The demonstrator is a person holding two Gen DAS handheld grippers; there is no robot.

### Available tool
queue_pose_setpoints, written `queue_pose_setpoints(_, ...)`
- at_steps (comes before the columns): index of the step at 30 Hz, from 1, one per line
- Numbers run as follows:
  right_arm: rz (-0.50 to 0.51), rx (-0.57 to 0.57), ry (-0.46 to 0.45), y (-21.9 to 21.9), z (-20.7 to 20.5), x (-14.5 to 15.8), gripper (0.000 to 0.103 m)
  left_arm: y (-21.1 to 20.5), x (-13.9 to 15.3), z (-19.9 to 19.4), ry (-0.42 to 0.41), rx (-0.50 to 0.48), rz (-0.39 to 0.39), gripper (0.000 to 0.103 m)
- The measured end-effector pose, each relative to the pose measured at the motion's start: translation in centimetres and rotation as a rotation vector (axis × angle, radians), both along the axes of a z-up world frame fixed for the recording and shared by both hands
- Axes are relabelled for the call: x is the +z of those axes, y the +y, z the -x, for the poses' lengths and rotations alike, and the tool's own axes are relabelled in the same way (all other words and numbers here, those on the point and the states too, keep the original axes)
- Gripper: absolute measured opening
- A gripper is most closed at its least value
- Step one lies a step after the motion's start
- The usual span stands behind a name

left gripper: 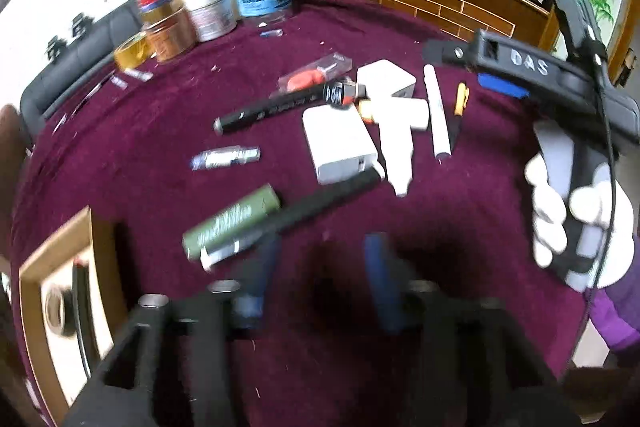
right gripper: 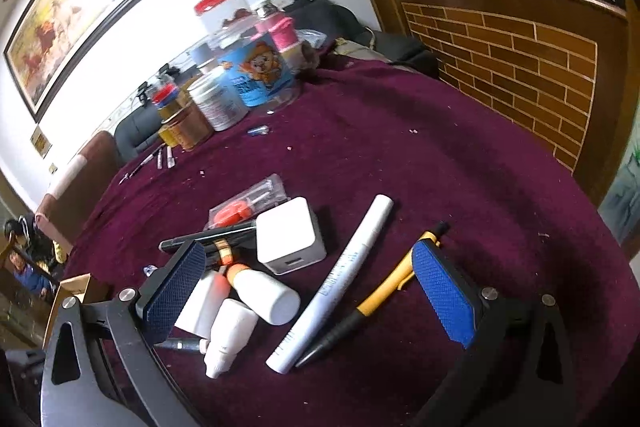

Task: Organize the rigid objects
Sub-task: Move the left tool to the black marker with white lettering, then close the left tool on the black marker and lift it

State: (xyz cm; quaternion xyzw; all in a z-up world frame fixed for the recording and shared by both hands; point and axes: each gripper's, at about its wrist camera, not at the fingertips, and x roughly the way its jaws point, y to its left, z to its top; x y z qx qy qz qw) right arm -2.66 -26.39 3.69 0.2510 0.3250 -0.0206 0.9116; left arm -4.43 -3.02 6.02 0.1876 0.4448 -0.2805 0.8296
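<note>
Small rigid objects lie scattered on a maroon tablecloth (left gripper: 160, 131). In the left wrist view I see a green tube (left gripper: 232, 221), black markers (left gripper: 276, 107), two white chargers (left gripper: 340, 143), white bottles (left gripper: 394, 143), a white marker (left gripper: 438, 115) and a small silver battery (left gripper: 226, 158). My left gripper (left gripper: 320, 281) is open and empty, low over the cloth near the green tube. My right gripper (right gripper: 308, 291) is open and empty, straddling the white marker (right gripper: 340, 275), a yellow-black pen (right gripper: 384, 291) and white bottles (right gripper: 264, 297). A white cube charger (right gripper: 290, 235) sits just beyond.
Jars and cans (right gripper: 240, 75) stand at the far left of the table. A cardboard box (left gripper: 52, 291) sits at the near left edge. A brick-pattern wooden counter (right gripper: 520, 67) rises behind the table. An orange item in a clear packet (right gripper: 244, 207) lies among the objects.
</note>
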Motion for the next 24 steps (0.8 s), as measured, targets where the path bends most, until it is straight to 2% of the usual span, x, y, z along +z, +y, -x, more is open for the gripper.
queue_pose_setpoints(2, -0.002, 0.000, 0.020, 0.0, -0.2, -0.3, 0.103, -0.9, -1.3, -1.6, -0.055, -0.016, -0.093, 0.061)
queue_pose_setpoints(3, 0.004, -0.002, 0.029, 0.0, -0.3, -0.4, 0.103, -1.2, -2.6, -2.4, -0.062, -0.015, -0.159, 0.061)
queue_pose_setpoints(4, 0.010, -0.004, 0.035, 0.1, -0.4, -0.5, 0.103, -1.2, -3.3, -2.7, -0.047, -0.015, -0.184, 0.063)
queue_pose_setpoints(5, 0.013, -0.004, 0.037, 0.1, -0.5, -0.5, 0.103, -0.7, -3.0, -3.0, -0.055, -0.011, -0.135, 0.062)
queue_pose_setpoints(6, 0.016, -0.002, 0.038, 0.2, -0.5, -0.5, 0.103, -0.4, -2.9, -3.1, -0.024, 0.002, -0.116, 0.061)
queue_pose_setpoints(7, 0.018, 0.001, 0.040, 0.3, -0.5, -0.5, 0.103, -0.3, -2.9, -3.0, -0.008, 0.007, -0.115, 0.052)
queue_pose_setpoints(8, 0.019, 0.005, 0.043, 0.4, -0.6, -0.6, 0.103, -0.1, -2.9, -2.7, 0.050, 0.004, -0.075, 0.029)
queue_pose_setpoints(9, 0.020, 0.010, 0.046, 0.4, -0.6, -0.6, 0.103, 0.0, -3.1, -2.6, 0.111, -0.008, -0.028, 0.027)
queue_pose_setpoints(10, 0.021, 0.014, 0.050, 0.5, -0.7, -0.7, 0.103, 0.1, -3.1, -2.1, 0.132, -0.011, -0.012, 0.027)
queue_pose_setpoints(15, 0.017, 0.017, 0.046, 0.5, -0.6, -0.6, 0.103, -0.2, -3.2, 0.9, 0.145, -0.032, -0.019, 0.027)
queue_pose_setpoints(18, 0.017, 0.016, 0.047, 0.5, -0.6, -0.6, 0.103, -1.5, -3.2, 1.5, 0.107, -0.034, -0.042, 0.036)
queue_pose_setpoints(19, 0.017, 0.015, 0.047, 0.5, -0.6, -0.6, 0.103, -1.8, -3.1, 1.4, 0.099, -0.031, -0.041, 0.042)
queue_pose_setpoints(23, 0.017, 0.006, 0.049, 0.4, -0.6, -0.7, 0.103, -2.6, -3.5, 1.2, 0.063, 0.013, 0.000, 0.062)
queue_pose_setpoints(24, 0.017, 0.004, 0.051, 0.4, -0.6, -0.7, 0.103, -2.6, -3.6, 1.5, 0.040, 0.023, 0.011, 0.064)
